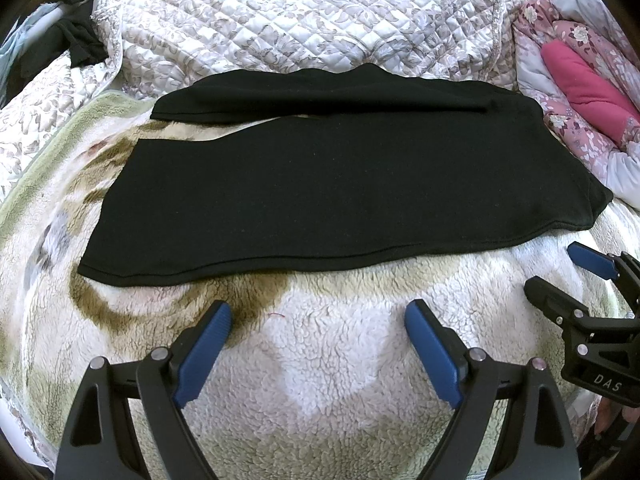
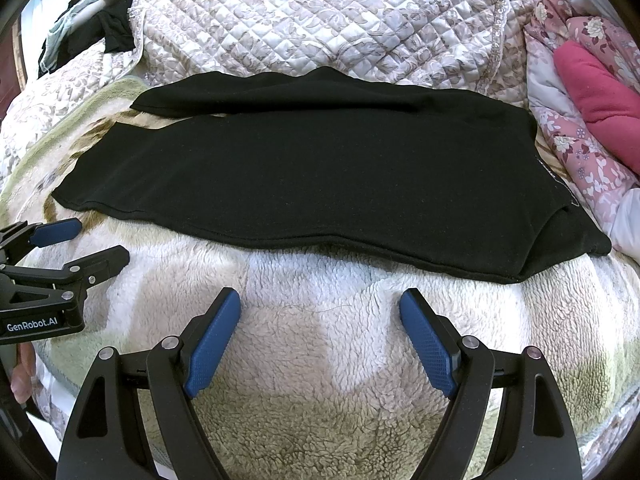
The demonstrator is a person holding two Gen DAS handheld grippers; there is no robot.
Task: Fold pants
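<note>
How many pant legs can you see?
2. On the black pants, the near leg lies flat on the fleece blanket; the far leg lies behind it, by the quilt.

One pair of black pants (image 1: 320, 184) lay beyond the fingers (image 1: 432, 356), and two grippers were in view, the left gripper (image 1: 318, 316) and the right gripper (image 2: 320, 304). There was one fleece blanket (image 1: 328, 360), one quilted cover (image 1: 260, 16), one floral quilt (image 1: 592, 128) and one pink cushion (image 1: 580, 76).
</note>
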